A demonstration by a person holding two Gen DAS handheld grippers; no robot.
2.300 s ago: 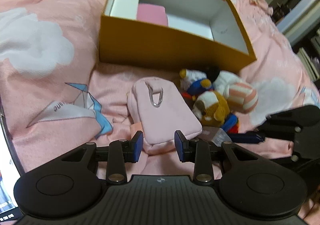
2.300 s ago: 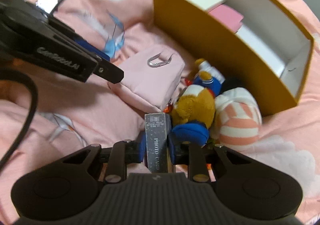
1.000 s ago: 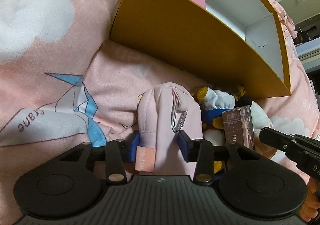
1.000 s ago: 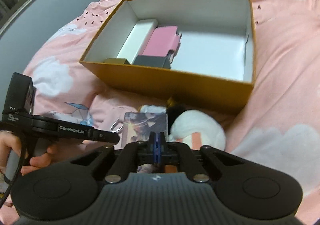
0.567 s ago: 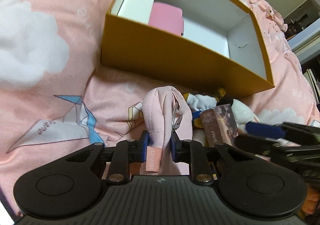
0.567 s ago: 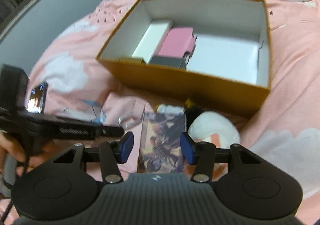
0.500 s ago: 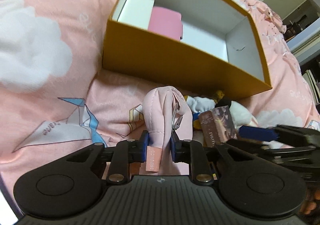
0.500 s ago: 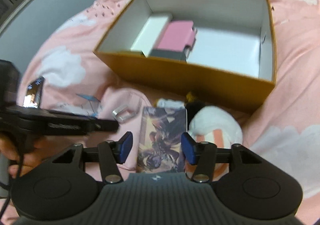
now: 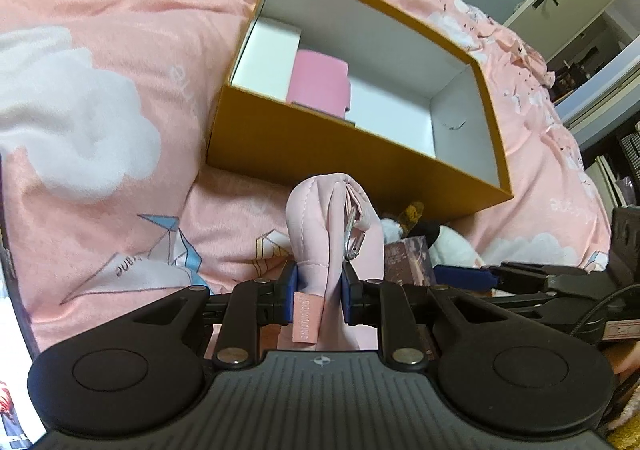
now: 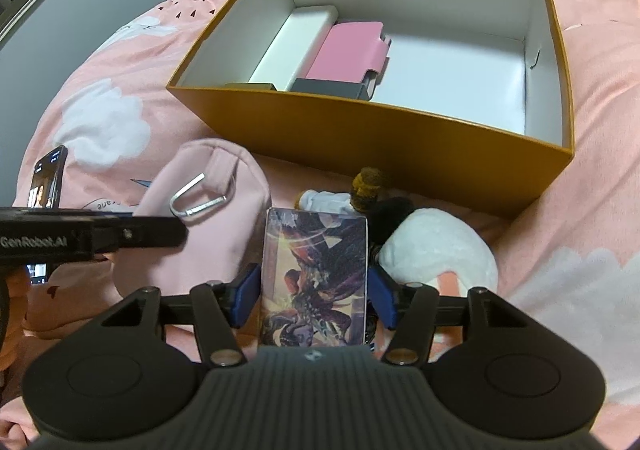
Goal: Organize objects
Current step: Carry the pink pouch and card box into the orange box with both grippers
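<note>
My left gripper (image 9: pixel 316 292) is shut on a pink pouch (image 9: pixel 330 226) with a metal carabiner and holds it upright in front of the orange box (image 9: pixel 348 152). The pouch also shows in the right wrist view (image 10: pixel 208 218). My right gripper (image 10: pixel 314 294) has its jaws apart around a card box with printed artwork (image 10: pixel 314 278); the blue pads touch its two side edges. The card box shows in the left wrist view (image 9: pixel 408 260) to the right of the pouch. The orange box (image 10: pixel 400 138) is open, with a white box (image 10: pixel 296 42), a pink case (image 10: pixel 348 50) and a grey item (image 10: pixel 328 88) inside at its left.
Plush toys (image 10: pixel 436 246) lie between the grippers and the orange box. A phone (image 10: pixel 46 178) lies at the left on the pink cloud-print bedding (image 9: pixel 80 122). A cabinet and shelves (image 9: pixel 592 10) stand at the far right.
The left gripper closed on the pouch and raised it. The right gripper turned the card box face up, with its jaws now wide across it; both moved nearer the orange box.
</note>
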